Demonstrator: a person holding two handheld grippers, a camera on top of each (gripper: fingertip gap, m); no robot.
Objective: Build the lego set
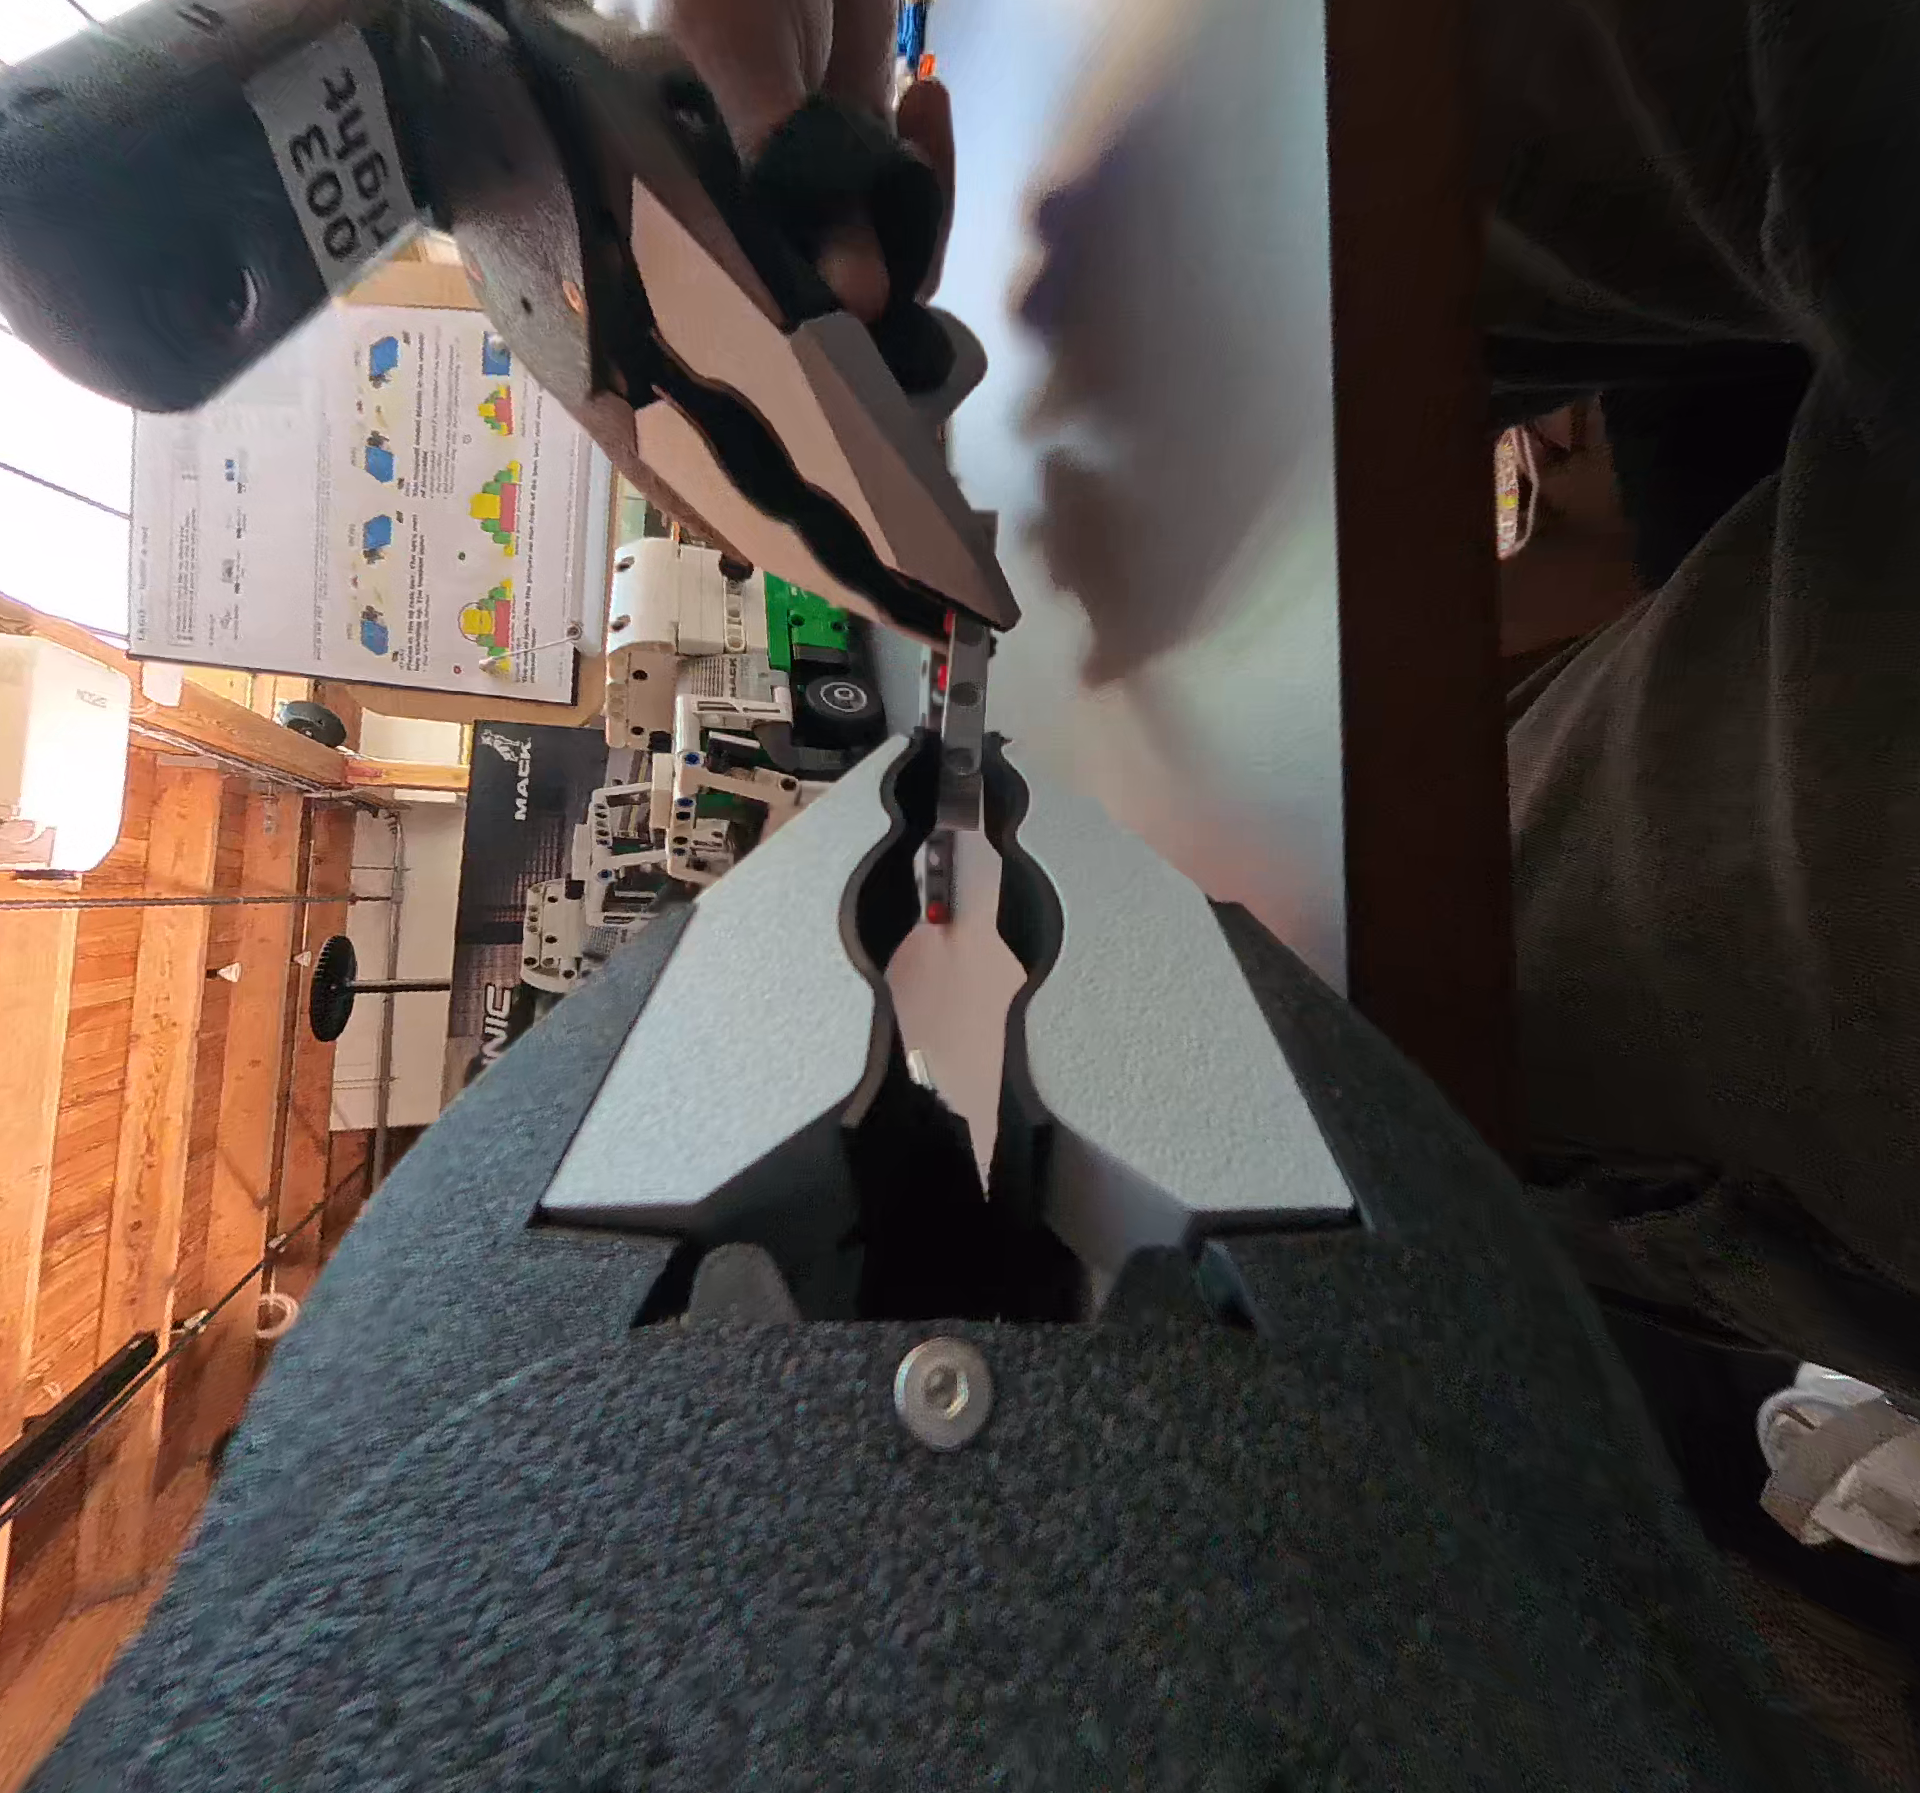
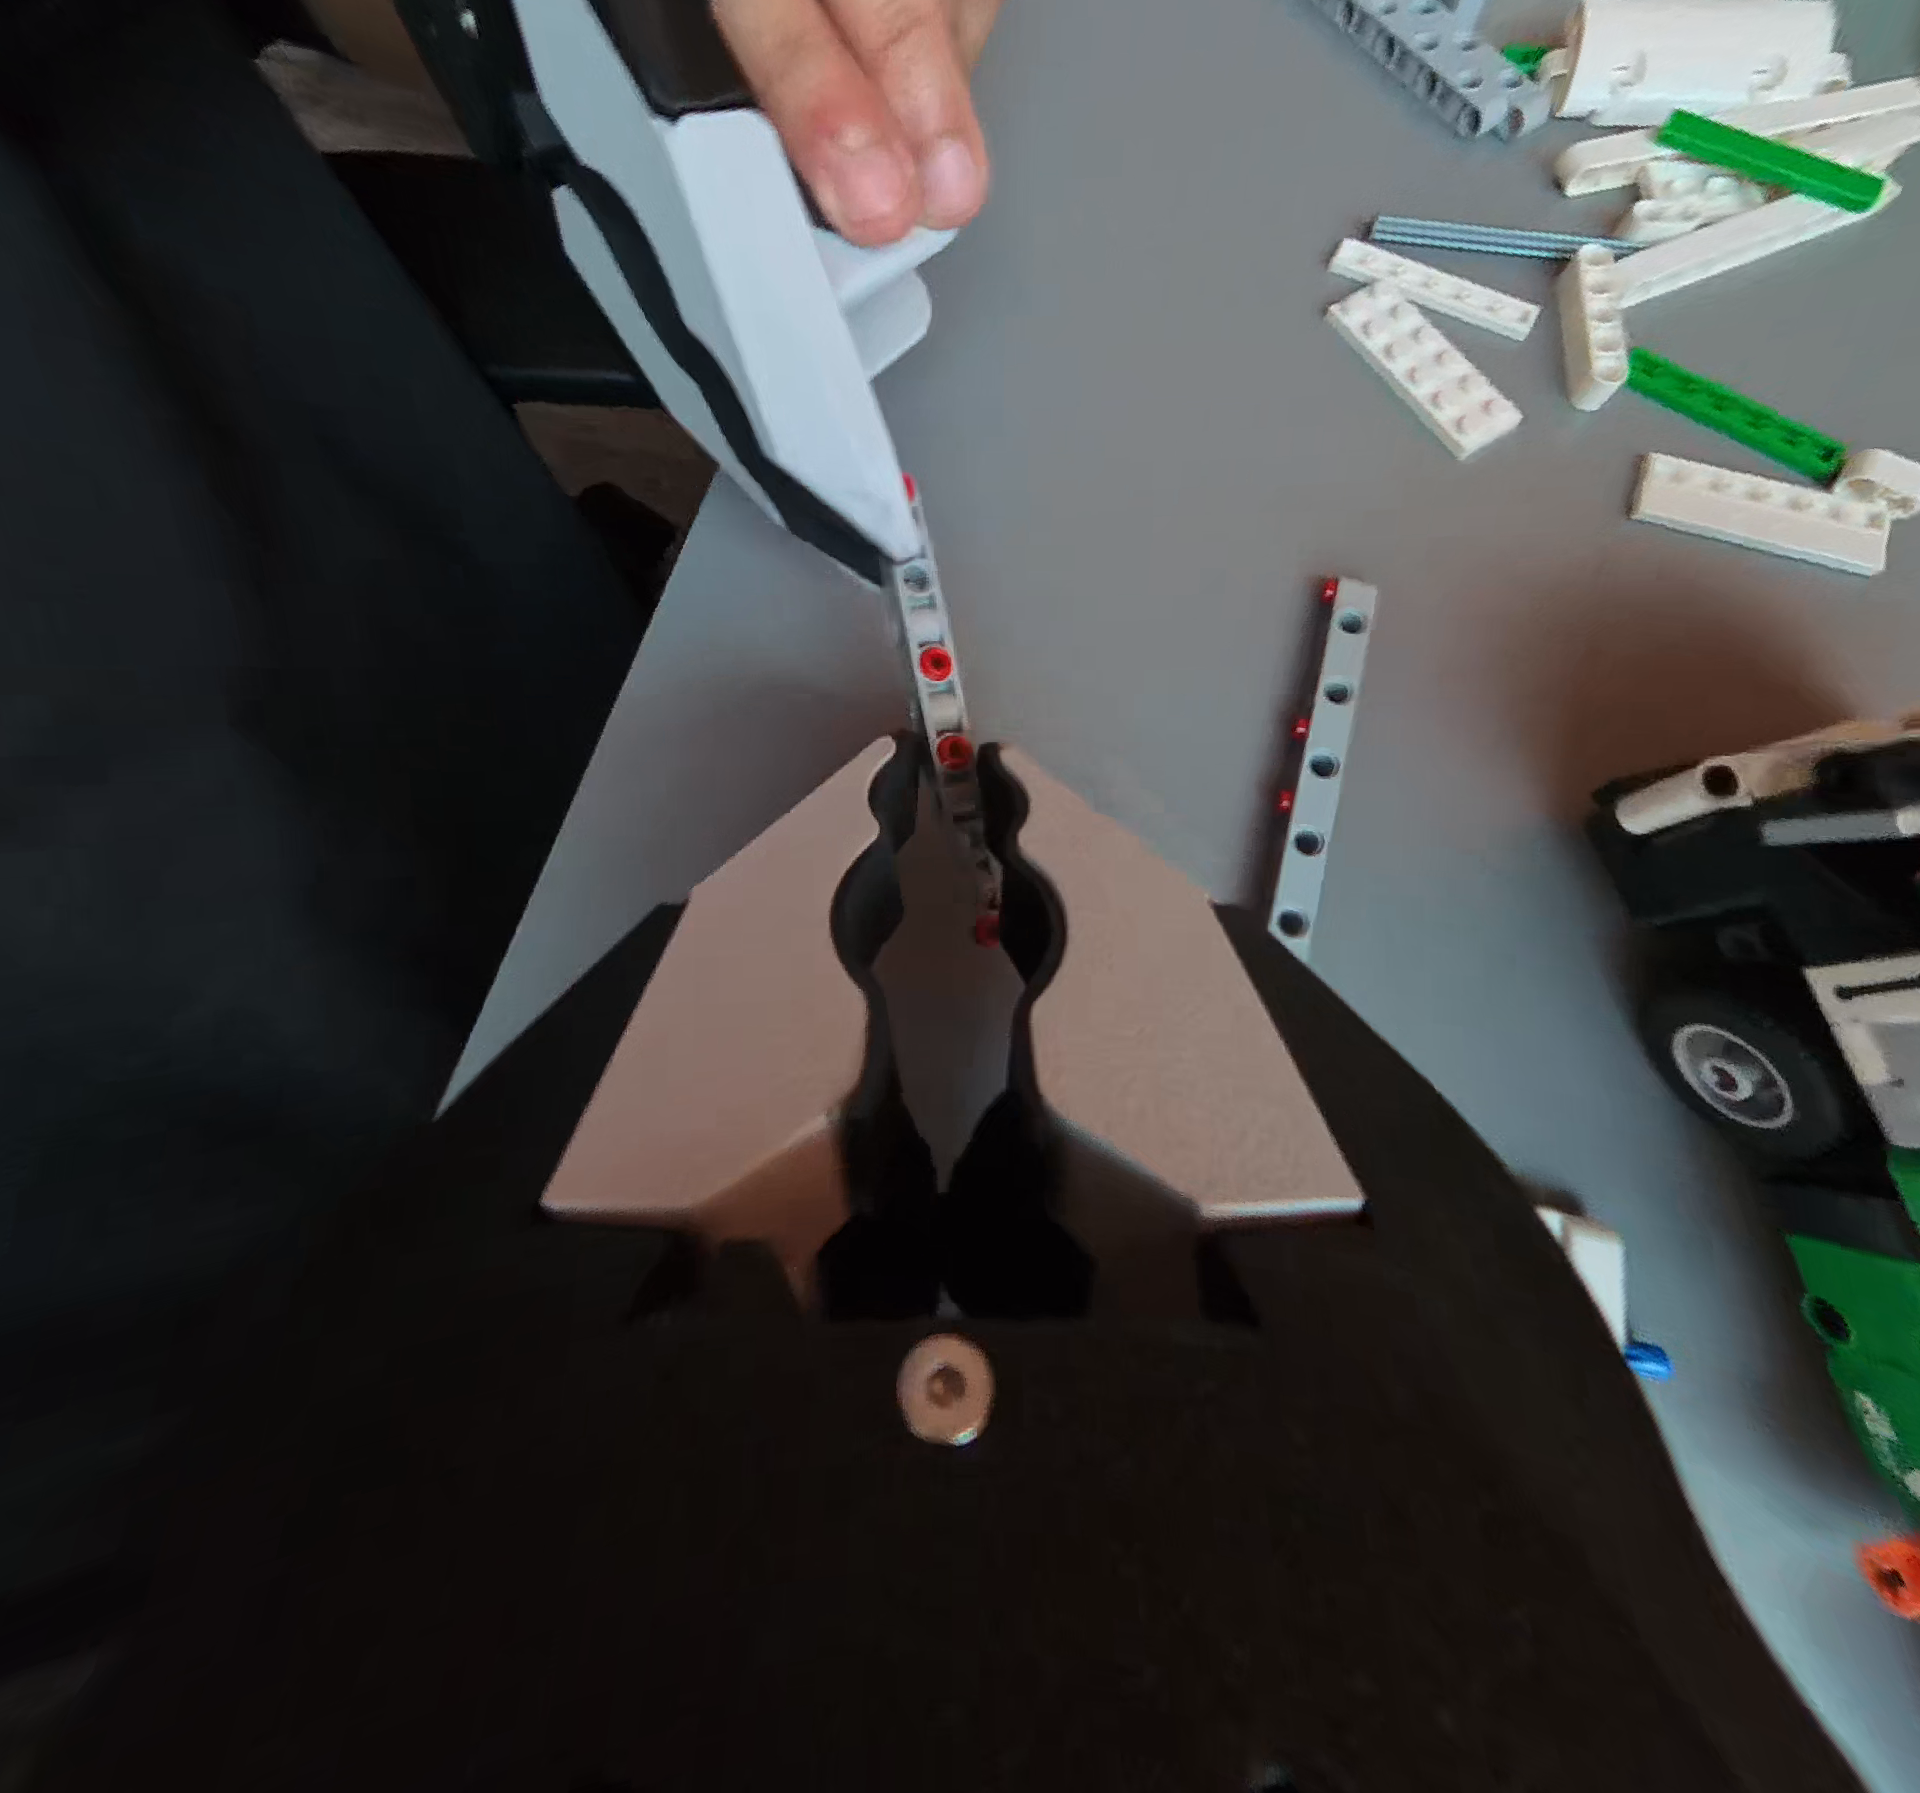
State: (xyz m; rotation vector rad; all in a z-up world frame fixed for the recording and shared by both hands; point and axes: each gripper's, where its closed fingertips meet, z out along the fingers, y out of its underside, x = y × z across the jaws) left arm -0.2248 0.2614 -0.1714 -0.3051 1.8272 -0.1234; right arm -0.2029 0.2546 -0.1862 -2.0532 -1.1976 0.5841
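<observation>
Grey and matte, the counter (image 2: 1143,455) carries loose white, grey and green bricks toward its far right corner, a second grey beam (image 2: 1322,767) with red pins lying alone nearer its middle, and a part-built green, white and black truck (image 2: 1787,995) at its right edge. Held in the air over the counter's near edge is 1 thin grey beam (image 2: 935,673) studded with red pins, pinched at both ends: the right gripper (image 2: 951,787) is clenched on its near end, and the left gripper (image 1: 961,787) clamps the opposite end. That 2-ended hold probably steadies the beam so a pin can be seated or the piece passed across; which, I cannot tell. Behind, in the left wrist view, a picture instruction sheet (image 1: 364,507) hangs on a wall beside wooden shelving (image 1: 156,964), with a dark box (image 1: 520,870) and another truck model (image 1: 717,704) below it.
</observation>
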